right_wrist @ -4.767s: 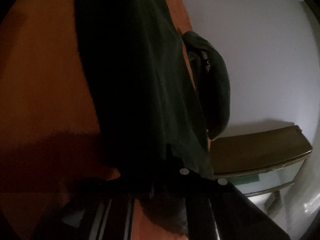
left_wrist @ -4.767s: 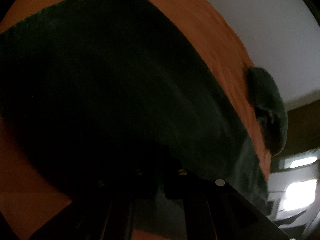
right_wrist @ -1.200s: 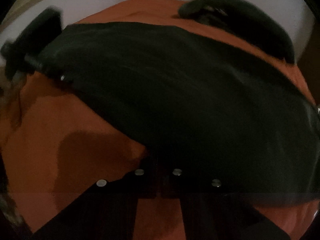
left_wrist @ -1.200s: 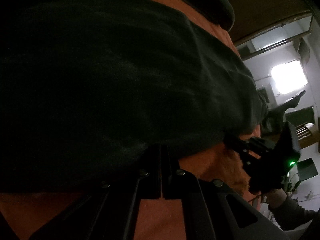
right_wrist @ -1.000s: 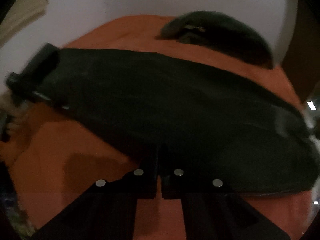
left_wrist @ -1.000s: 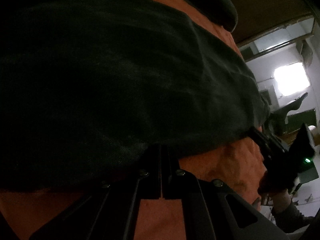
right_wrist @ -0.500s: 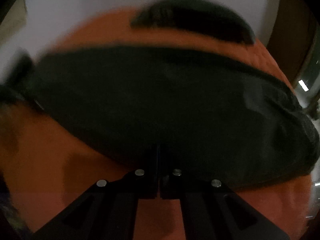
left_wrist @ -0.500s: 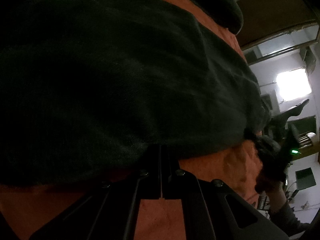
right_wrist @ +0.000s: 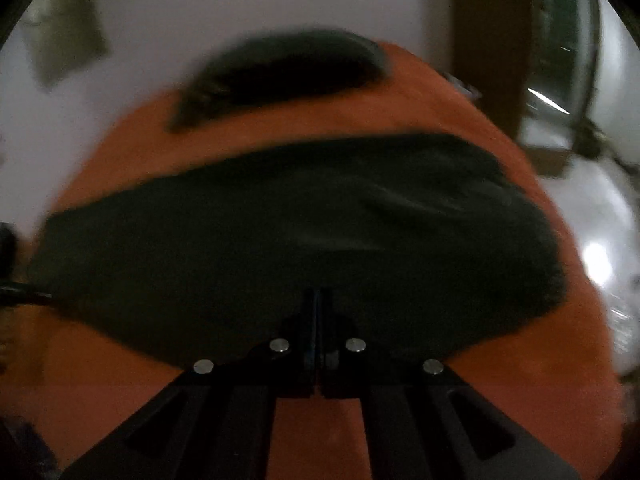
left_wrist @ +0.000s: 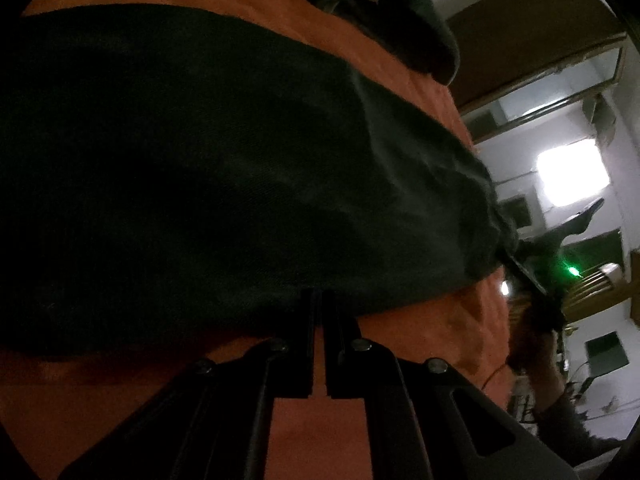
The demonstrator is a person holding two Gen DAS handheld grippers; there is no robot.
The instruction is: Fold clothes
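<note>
Dark garment [left_wrist: 224,168] spread flat across the orange bedspread [left_wrist: 472,332], both my claws pinched on its near edge.

My left gripper [left_wrist: 318,300] has its jaws all but closed, with only a thin slit between them, and their tips sit on the hem of the cloth. My right gripper [right_wrist: 318,300] is clamped tight on the same edge, its view smeared by blur. In the left view the cloth's far right corner bunches near a person's hand [left_wrist: 532,344] holding the other black tool with a green light. Beyond the garment, a second dark bundle [right_wrist: 288,76] lies apart on the bedspread near the pale wall [right_wrist: 260,4].
</note>
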